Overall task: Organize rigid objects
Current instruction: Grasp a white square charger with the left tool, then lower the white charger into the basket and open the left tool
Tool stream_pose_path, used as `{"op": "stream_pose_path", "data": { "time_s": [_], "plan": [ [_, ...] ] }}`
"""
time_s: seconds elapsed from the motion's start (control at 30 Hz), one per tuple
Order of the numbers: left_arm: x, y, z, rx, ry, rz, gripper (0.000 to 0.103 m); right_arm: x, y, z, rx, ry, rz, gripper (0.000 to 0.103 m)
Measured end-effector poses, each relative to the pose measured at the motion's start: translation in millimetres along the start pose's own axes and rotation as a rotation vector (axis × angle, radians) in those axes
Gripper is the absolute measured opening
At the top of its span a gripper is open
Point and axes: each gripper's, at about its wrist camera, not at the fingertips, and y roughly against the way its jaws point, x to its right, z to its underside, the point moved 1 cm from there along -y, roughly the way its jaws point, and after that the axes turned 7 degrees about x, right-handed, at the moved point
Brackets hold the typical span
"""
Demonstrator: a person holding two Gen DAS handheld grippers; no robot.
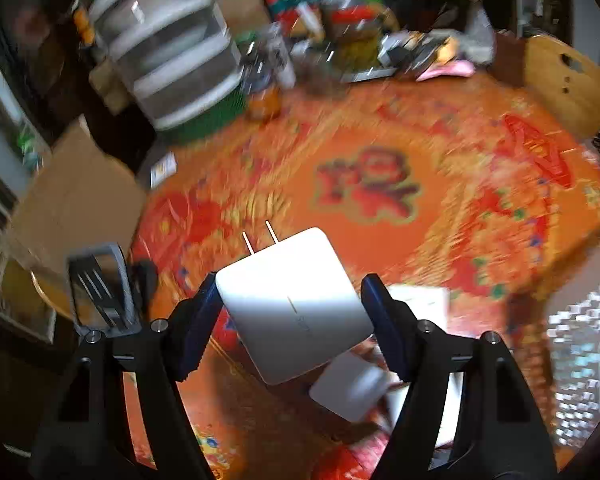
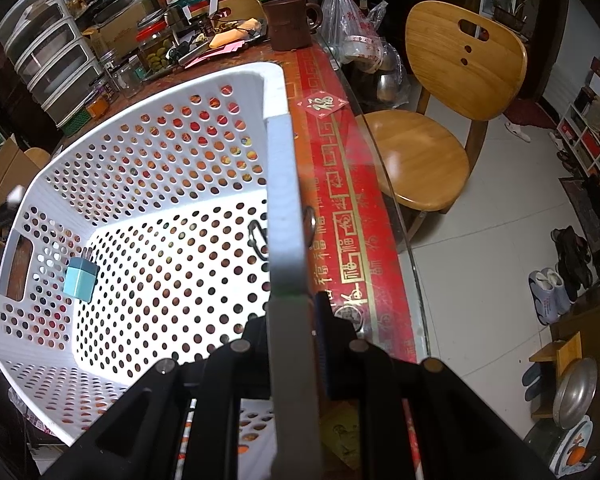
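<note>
My left gripper (image 1: 290, 294) is shut on a flat white power adapter (image 1: 292, 304) with two metal prongs, held above the orange-red tablecloth (image 1: 380, 140); the view is blurred by motion. More white adapters (image 1: 350, 390) lie below it. My right gripper (image 2: 296, 308) is shut on the right rim of a white perforated basket (image 2: 160, 216). Inside the basket lie a small teal plug (image 2: 80, 280) and a dark metal clip (image 2: 258, 238).
A stack of clear drawers (image 1: 168, 48) and cluttered jars and boxes (image 1: 340, 28) stand at the table's far side. A cardboard box (image 1: 76, 200) is at left. A wooden chair (image 2: 432, 120) stands beside the glass-topped table edge (image 2: 404, 240). A brown mug (image 2: 290, 24) sits far back.
</note>
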Motion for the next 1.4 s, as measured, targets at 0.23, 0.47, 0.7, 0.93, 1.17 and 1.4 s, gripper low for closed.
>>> {"op": "stream_pose_path", "data": {
  "time_s": [0.23,0.47,0.7,0.93,1.17,1.4],
  "plan": [
    [68,98,-44,0.182,-0.274,0.057,0.068,-1,0,0,-0.001,0.005,0.002,0.014],
    [162,151,-49,0.232,-0.428,0.207,0.068,0,0,0,0.001,0.000,0.000,0.014],
    [241,159,-41,0.216,-0.533,0.272,0.069,1,0,0,-0.001,0.004,0.005,0.014],
    [291,140,-26,0.142,-0.609,0.310,0.069,0,0,0,-0.001,0.003,0.002,0.014],
    [321,118,-14,0.093,-0.668,0.333,0.069,0,0,0,-0.001,0.003,-0.002,0.014],
    [336,100,-4,0.040,-0.703,0.339,0.069,-1,1,1,-0.001,0.004,-0.003,0.014]
  ]
}}
